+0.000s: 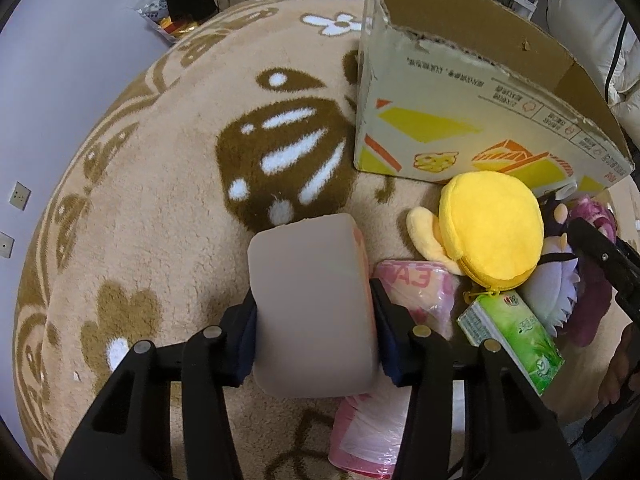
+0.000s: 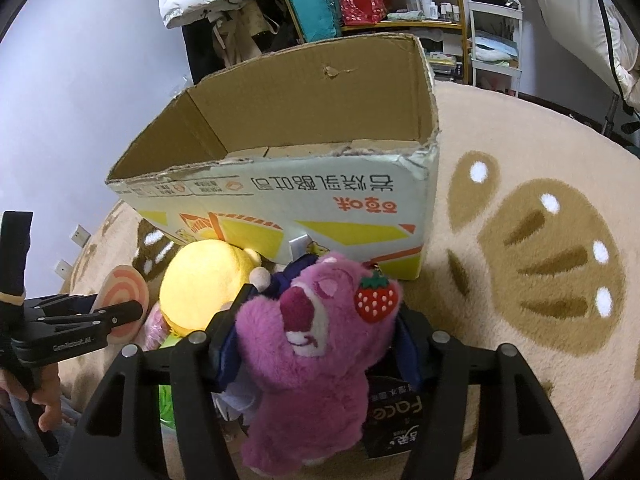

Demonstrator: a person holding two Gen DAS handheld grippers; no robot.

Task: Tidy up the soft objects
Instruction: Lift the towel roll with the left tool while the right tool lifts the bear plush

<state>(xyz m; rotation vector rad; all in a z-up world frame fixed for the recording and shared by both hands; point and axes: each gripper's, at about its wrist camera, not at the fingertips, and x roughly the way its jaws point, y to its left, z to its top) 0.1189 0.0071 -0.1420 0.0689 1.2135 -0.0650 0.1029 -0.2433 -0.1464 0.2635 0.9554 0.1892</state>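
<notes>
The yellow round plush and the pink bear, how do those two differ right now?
The yellow round plush lies loose on the rug in front of the cardboard box; the pink bear is clamped in the right gripper. The yellow plush is smooth, with a zipper; the bear is shaggy, with a strawberry at its ear. Both are soft and outside the box.

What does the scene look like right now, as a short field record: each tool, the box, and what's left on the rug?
left tool: shut on a beige, rounded soft block, held above the rug
right tool: shut on a purple-pink plush bear with a strawberry on its ear
open cardboard box: upright on the tan patterned rug; floor hidden
still on rug: round yellow zip plush pouch, green tissue pack, pink plastic-wrapped pack
</notes>
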